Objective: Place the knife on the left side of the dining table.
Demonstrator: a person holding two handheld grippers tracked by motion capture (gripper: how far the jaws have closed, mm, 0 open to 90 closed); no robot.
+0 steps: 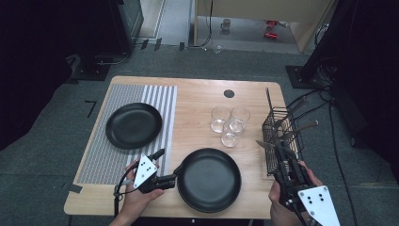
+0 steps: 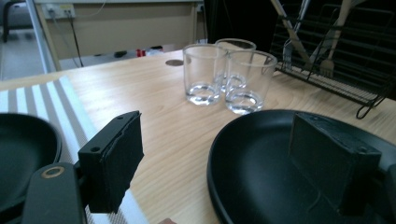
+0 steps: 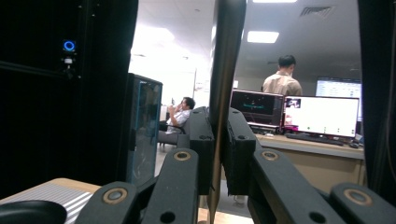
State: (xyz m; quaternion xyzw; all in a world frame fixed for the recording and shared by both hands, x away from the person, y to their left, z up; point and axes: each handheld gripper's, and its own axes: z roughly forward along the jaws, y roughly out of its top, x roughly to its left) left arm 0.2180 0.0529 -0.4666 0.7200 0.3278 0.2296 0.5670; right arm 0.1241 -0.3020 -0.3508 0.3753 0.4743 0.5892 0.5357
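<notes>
My left gripper [image 1: 170,162] is open at the left rim of the near black plate [image 1: 209,181]. In the left gripper view its jaws straddle that rim [image 2: 219,154], one over the plate's inside and the other over the table beside the striped mat [image 2: 56,100]. They press on nothing. At the table's front right, my right gripper [image 1: 281,148] is shut on a table knife [image 1: 264,144], whose tip points left, just in front of the wire cutlery rack [image 1: 277,136]. In the right gripper view the knife [image 3: 226,56] rises between the closed jaws.
A second black plate [image 1: 133,125] lies on the striped mat [image 1: 108,155] at the left. Three clear glasses [image 1: 229,125] stand together mid-table, beyond the near plate. The rack holds more cutlery [image 2: 327,65]. A round hole [image 1: 229,93] sits near the table's far edge.
</notes>
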